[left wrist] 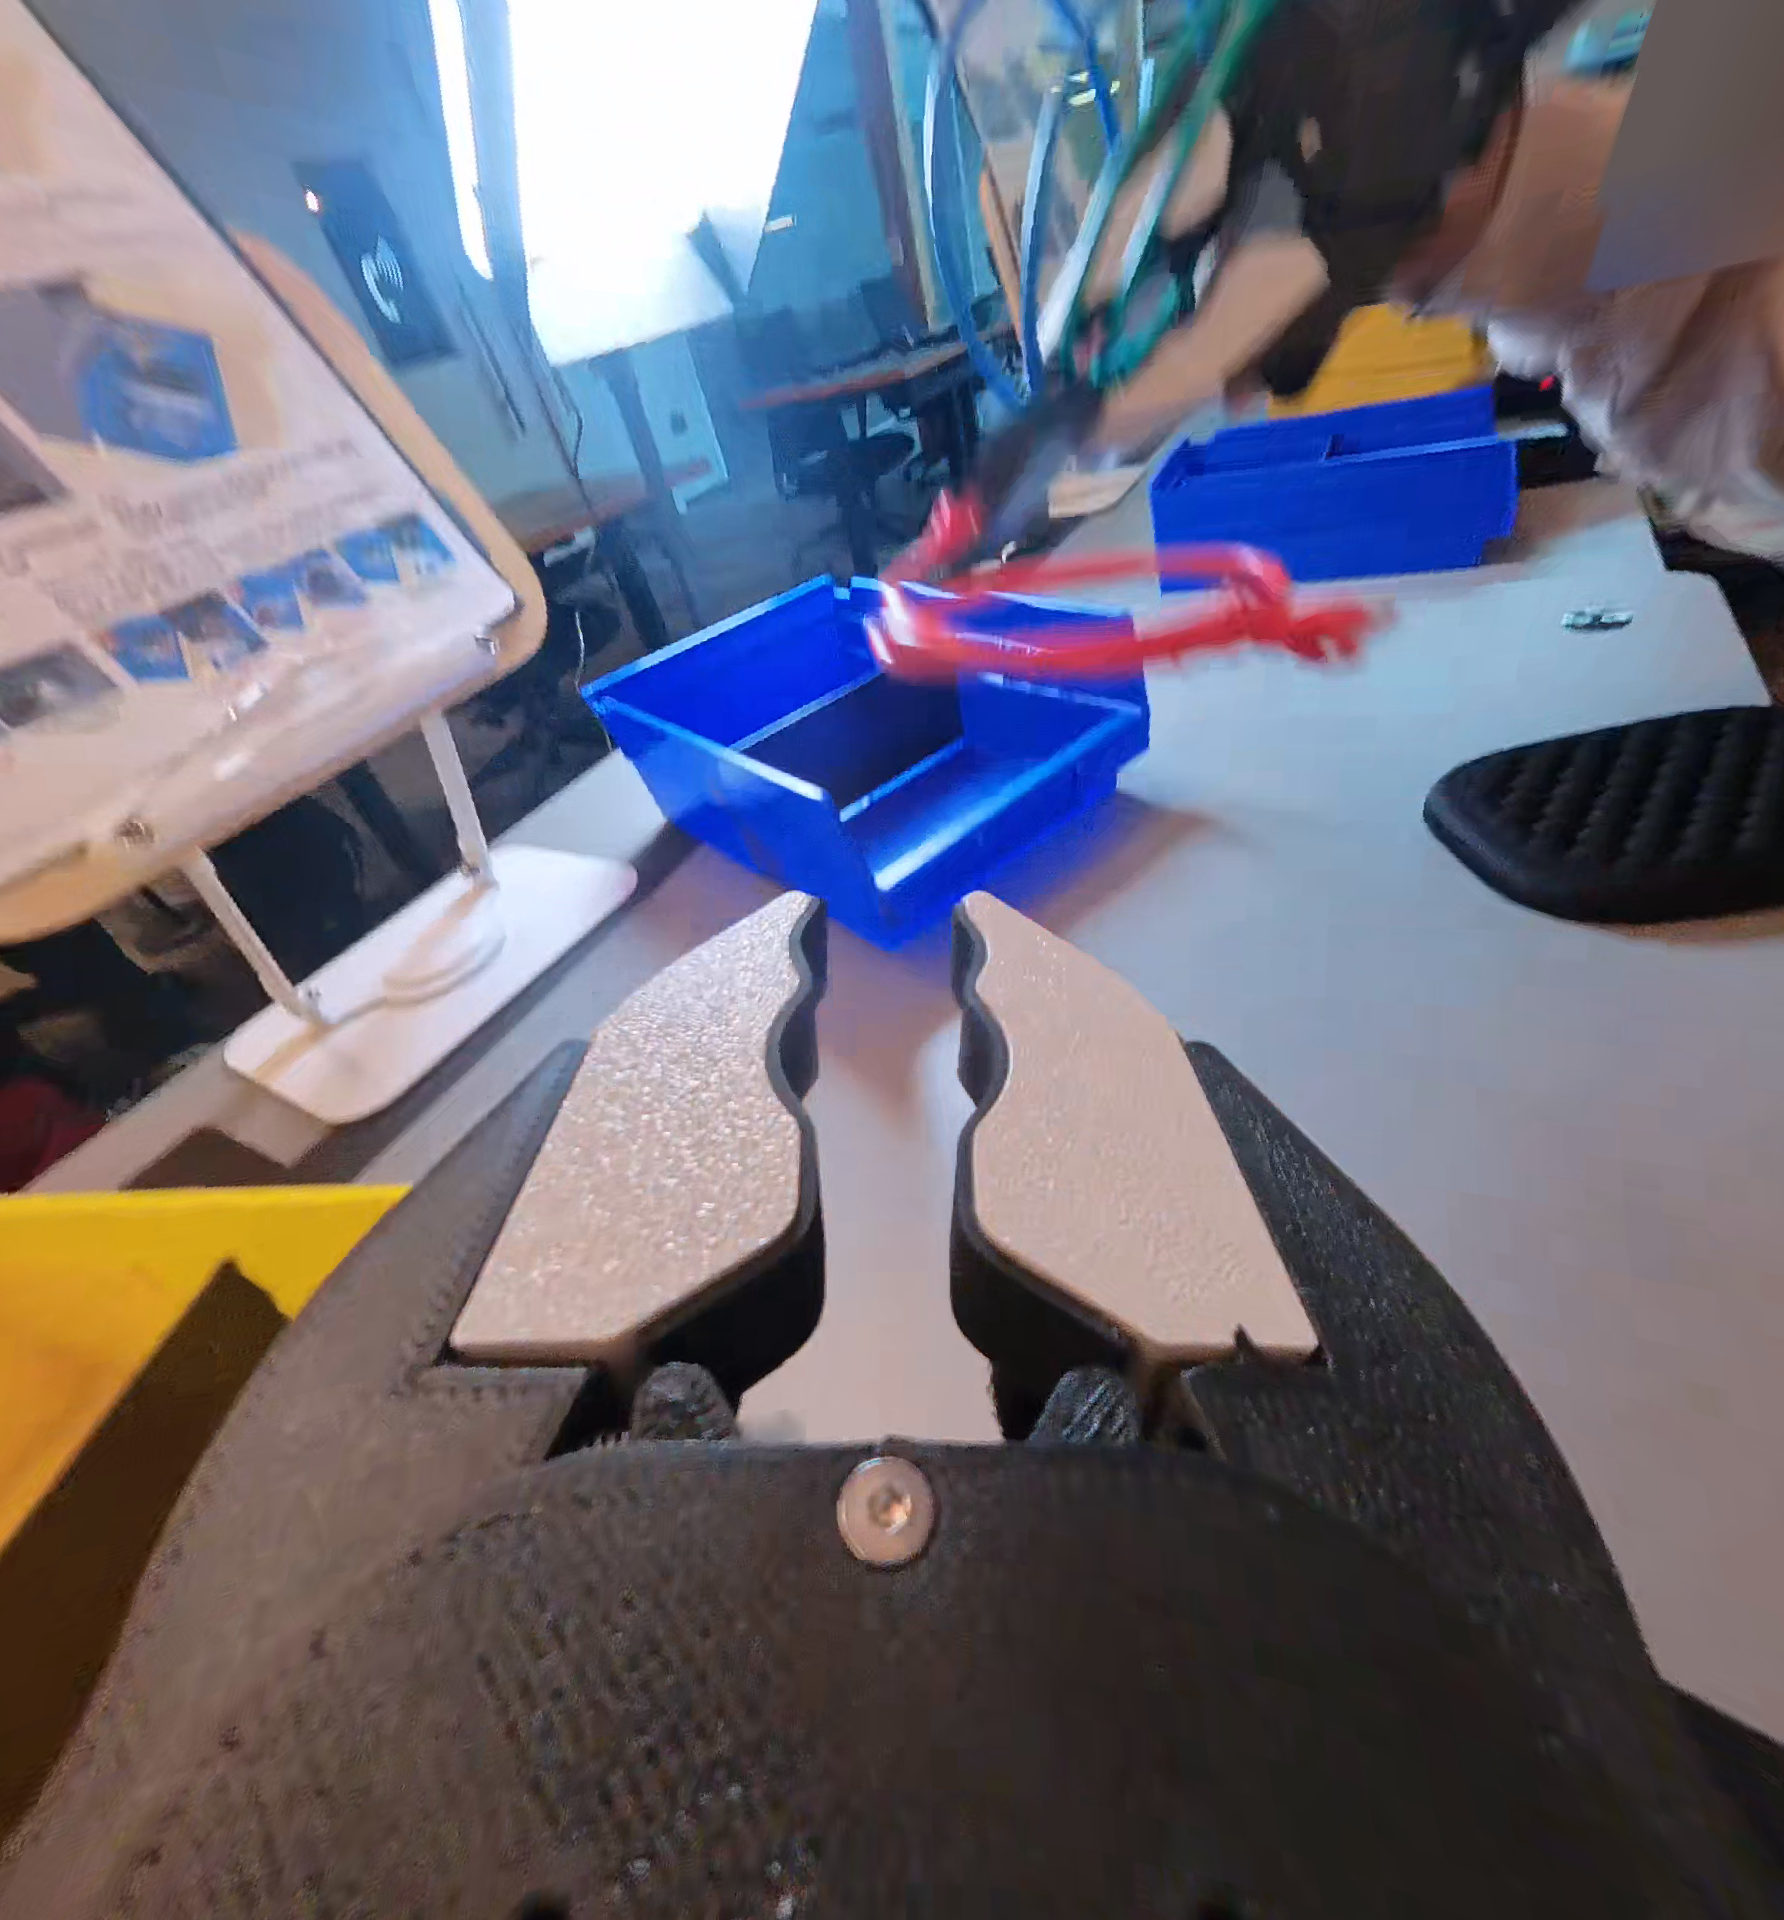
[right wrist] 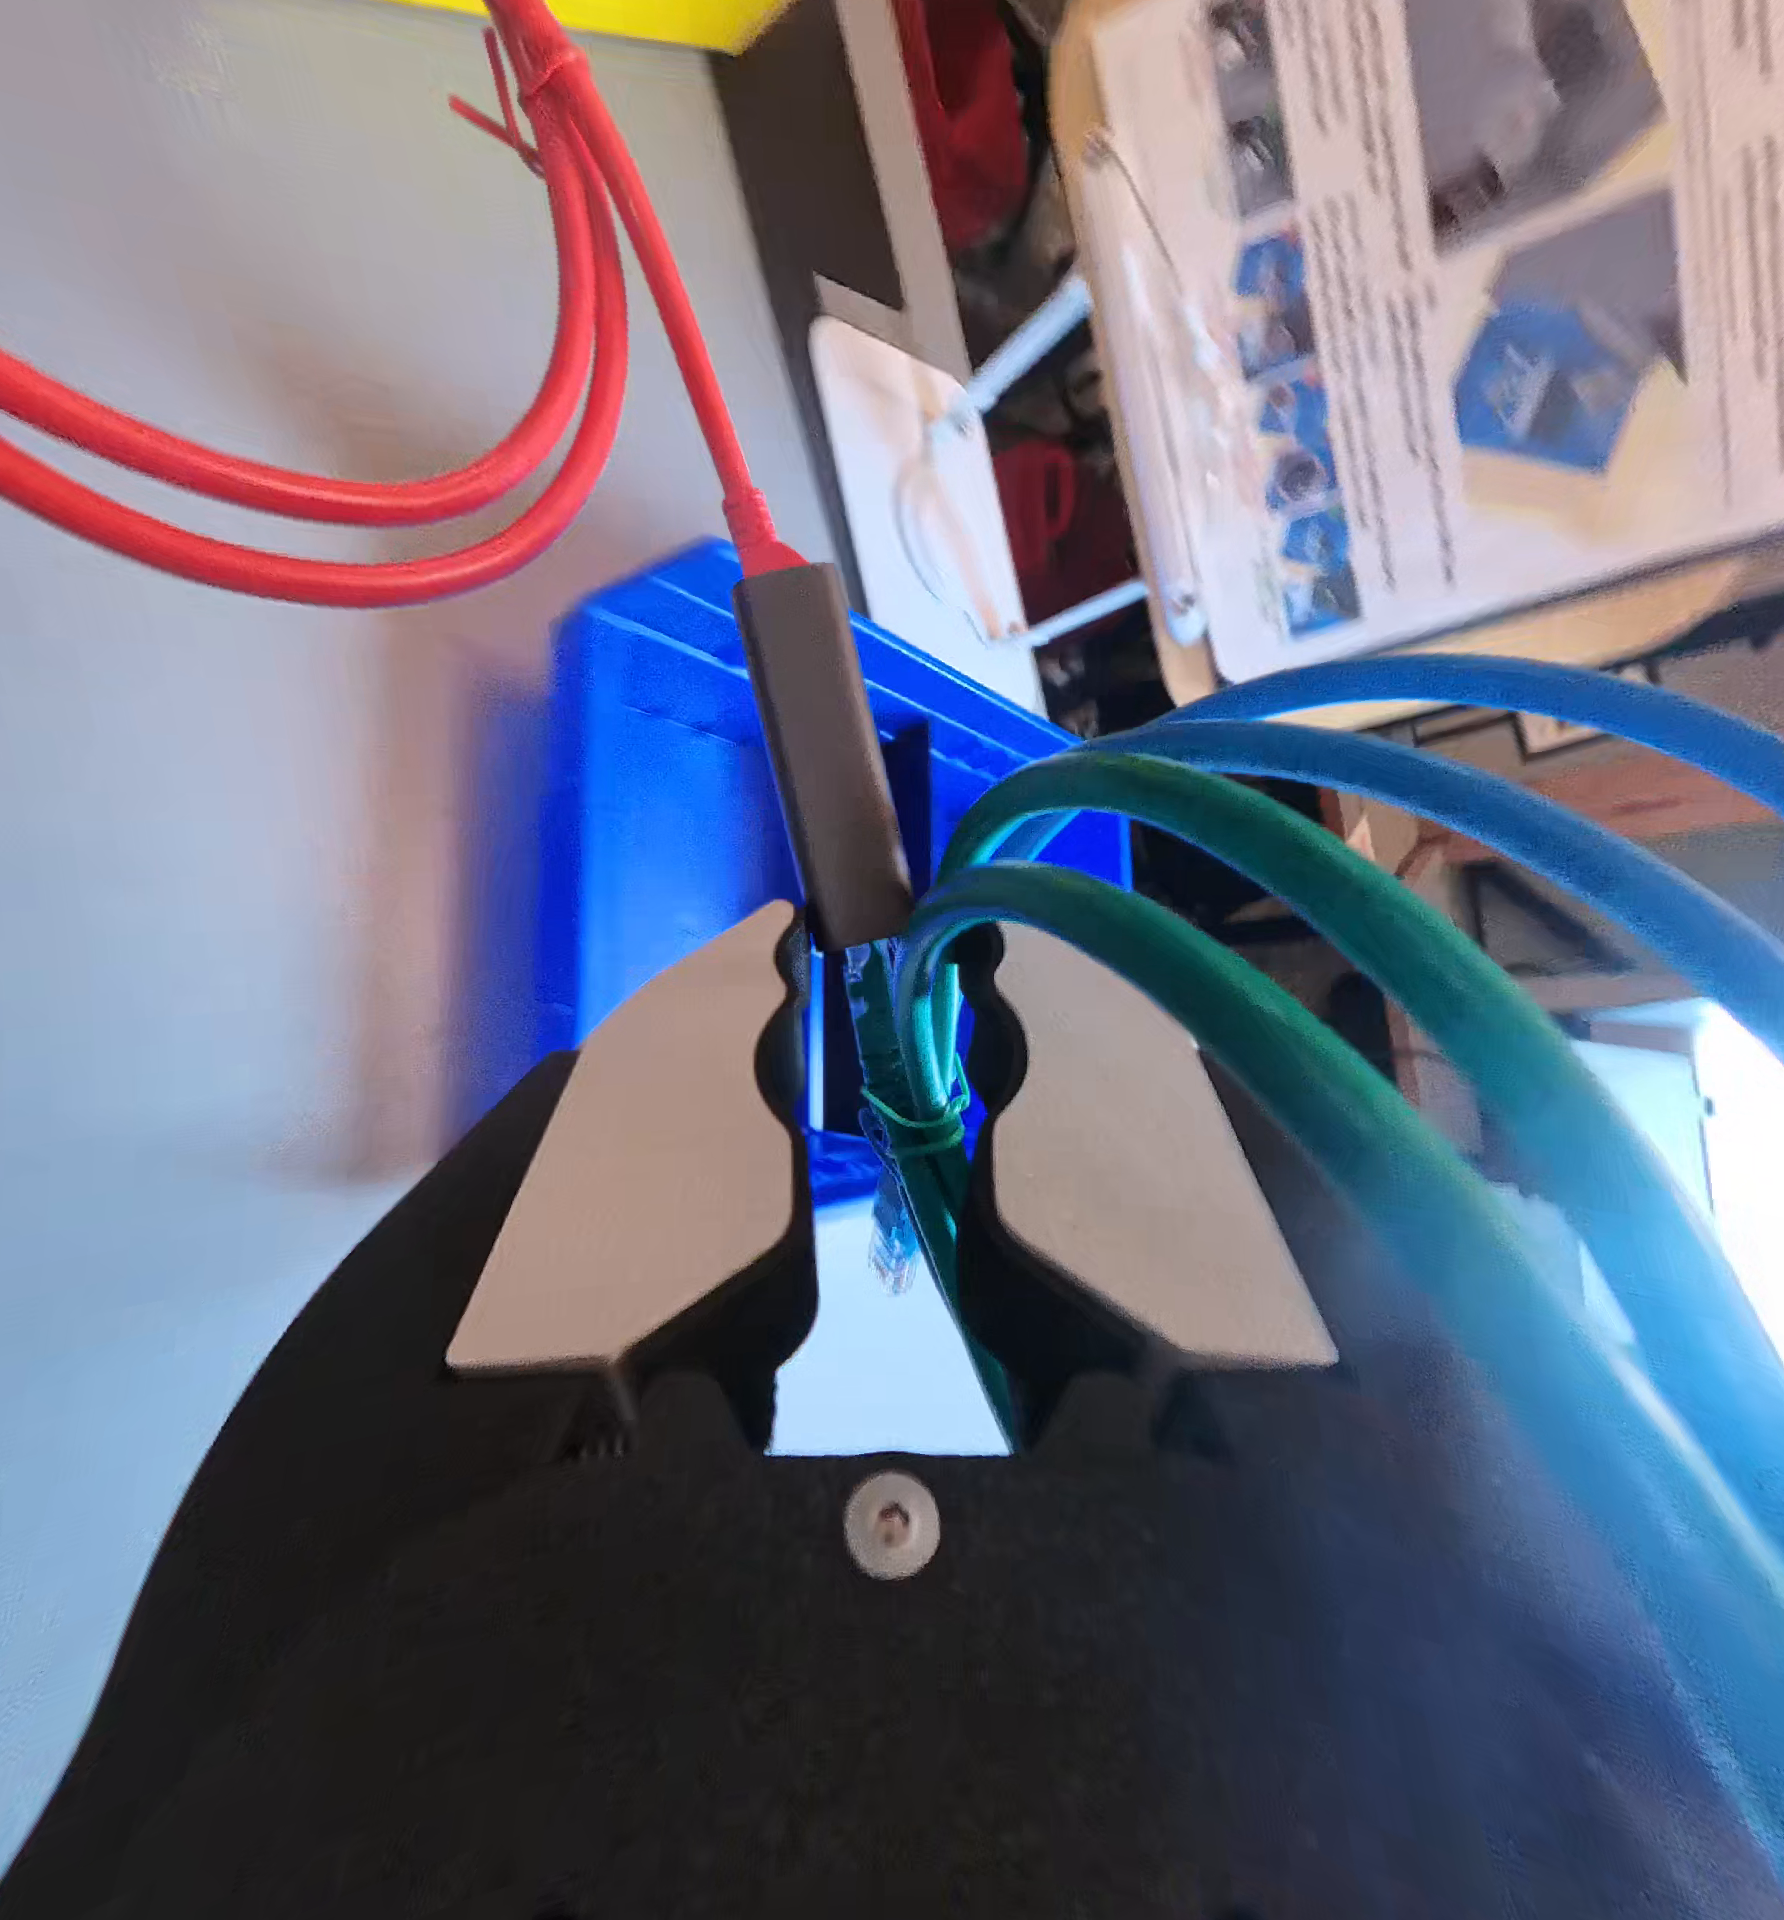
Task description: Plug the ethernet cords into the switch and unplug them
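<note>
My right gripper is shut on a slim dark switch, seen edge-on at its fingertips and held in the air. A red ethernet cord is plugged into the switch's far end and loops off to the left. Green cords and blue cords leave its near side and run between the fingers; a loose blue plug hangs there. In the left wrist view the red cord hangs blurred over a blue bin. My left gripper is open and empty, low over the table.
A sign on a white stand is at the left table edge. A second blue bin and a yellow bin stand farther back. Another yellow bin is near left. A black mesh pad lies at right. The tips of one gripper are about 25 cm away from the tips of the other.
</note>
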{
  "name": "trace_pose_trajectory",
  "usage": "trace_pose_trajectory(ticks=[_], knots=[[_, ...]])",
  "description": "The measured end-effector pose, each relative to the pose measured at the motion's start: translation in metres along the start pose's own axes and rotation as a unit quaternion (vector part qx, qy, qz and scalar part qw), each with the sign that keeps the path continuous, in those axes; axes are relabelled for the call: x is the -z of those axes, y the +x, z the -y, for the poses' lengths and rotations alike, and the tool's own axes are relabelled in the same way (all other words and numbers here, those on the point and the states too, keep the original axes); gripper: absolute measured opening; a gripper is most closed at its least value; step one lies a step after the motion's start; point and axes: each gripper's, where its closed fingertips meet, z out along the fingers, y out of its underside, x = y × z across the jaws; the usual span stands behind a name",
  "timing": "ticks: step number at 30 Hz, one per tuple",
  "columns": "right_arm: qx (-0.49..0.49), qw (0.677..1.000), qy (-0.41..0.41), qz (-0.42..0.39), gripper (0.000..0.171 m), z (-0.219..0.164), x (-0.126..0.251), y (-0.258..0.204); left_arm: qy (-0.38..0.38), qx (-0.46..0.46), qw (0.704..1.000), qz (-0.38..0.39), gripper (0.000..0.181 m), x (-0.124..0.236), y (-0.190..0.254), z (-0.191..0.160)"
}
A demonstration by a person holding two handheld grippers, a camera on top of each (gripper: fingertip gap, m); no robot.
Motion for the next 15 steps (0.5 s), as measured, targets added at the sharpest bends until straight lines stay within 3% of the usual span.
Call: trace_pose_trajectory(ticks=[4,7,12,15], knots=[[-0.098,0.994,0.054,-0.005,0.032,-0.005,-0.008,0.068,-0.050,-0.005,0.999,-0.005,0.025,-0.007,0.006,-0.044],[-0.193,0.975,0.112,0.024,0.028,0.001,-0.031,0.098,-0.072,-0.009,0.997,-0.025,0.026,-0.016,0.017,-0.056],[-0.316,0.928,0.183,0.073,0.032,0.001,-0.100,0.125,-0.105,-0.039,0.993,-0.037,0.026,-0.026,0.031,-0.072],[-0.377,0.906,0.164,0.105,0.027,-0.024,-0.154,0.119,-0.124,-0.047,0.990,-0.042,0.025,-0.029,0.036,-0.083]])
